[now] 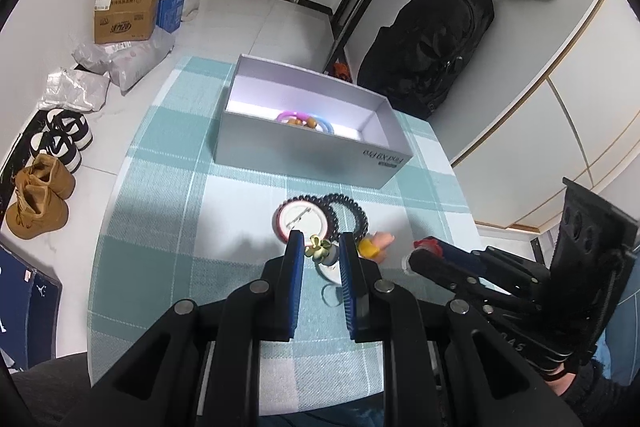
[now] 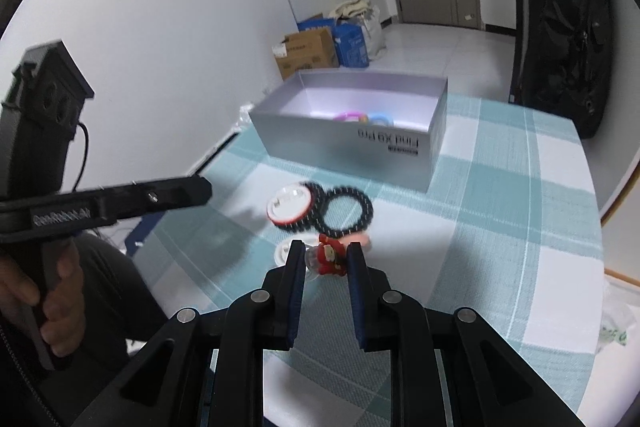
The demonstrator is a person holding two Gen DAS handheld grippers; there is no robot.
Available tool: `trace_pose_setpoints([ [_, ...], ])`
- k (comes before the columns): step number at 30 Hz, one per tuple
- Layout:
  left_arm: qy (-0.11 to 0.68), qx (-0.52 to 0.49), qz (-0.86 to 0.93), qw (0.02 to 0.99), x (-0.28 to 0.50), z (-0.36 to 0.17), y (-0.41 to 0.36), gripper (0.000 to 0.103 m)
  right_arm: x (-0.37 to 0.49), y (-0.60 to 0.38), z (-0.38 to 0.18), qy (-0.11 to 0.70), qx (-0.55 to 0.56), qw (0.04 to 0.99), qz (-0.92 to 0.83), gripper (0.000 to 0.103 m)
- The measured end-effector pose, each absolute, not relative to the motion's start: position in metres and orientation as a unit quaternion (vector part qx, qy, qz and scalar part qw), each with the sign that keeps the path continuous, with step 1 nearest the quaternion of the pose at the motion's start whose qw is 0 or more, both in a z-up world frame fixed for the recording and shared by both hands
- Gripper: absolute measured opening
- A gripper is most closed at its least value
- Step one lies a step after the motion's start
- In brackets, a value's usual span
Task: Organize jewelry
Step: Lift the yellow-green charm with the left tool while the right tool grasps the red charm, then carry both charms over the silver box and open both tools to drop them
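A grey open box (image 1: 304,151) stands on the checked tablecloth; it holds pink and blue bracelets (image 1: 304,119) and some amber beads. In front of it lie a round pin badge (image 1: 298,219), two black coil hair ties (image 1: 346,213) and a yellow and pink ring (image 1: 374,247). My left gripper (image 1: 319,247) is shut on a small green flower charm (image 1: 320,250) just above the cloth. My right gripper (image 2: 325,255) is shut on a red figure charm (image 2: 330,258); it also shows in the left wrist view (image 1: 430,251). The box (image 2: 352,135) and hair ties (image 2: 344,213) show in the right wrist view.
The table edge (image 1: 100,267) runs along the left, with shoes (image 1: 40,195), bags and cardboard boxes (image 1: 124,13) on the floor beyond. A black backpack (image 1: 432,47) stands past the table's far right corner. The left gripper's body (image 2: 100,205) crosses the right wrist view at left.
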State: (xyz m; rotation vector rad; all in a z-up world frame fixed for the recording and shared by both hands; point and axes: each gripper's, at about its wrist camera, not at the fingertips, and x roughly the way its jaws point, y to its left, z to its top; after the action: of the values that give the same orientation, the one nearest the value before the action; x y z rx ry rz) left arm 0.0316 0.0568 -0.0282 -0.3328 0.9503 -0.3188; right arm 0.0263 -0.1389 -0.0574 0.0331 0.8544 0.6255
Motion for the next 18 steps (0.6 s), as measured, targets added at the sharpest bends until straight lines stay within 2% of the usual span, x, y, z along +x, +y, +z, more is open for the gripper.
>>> trace_pose_setpoints([
  [18,0.439,-0.136,-0.154,0.875,0.085,-0.007,0.042,0.013,0.070,-0.144,-0.009,0.365,0.049,0.874,0.318,0.019],
])
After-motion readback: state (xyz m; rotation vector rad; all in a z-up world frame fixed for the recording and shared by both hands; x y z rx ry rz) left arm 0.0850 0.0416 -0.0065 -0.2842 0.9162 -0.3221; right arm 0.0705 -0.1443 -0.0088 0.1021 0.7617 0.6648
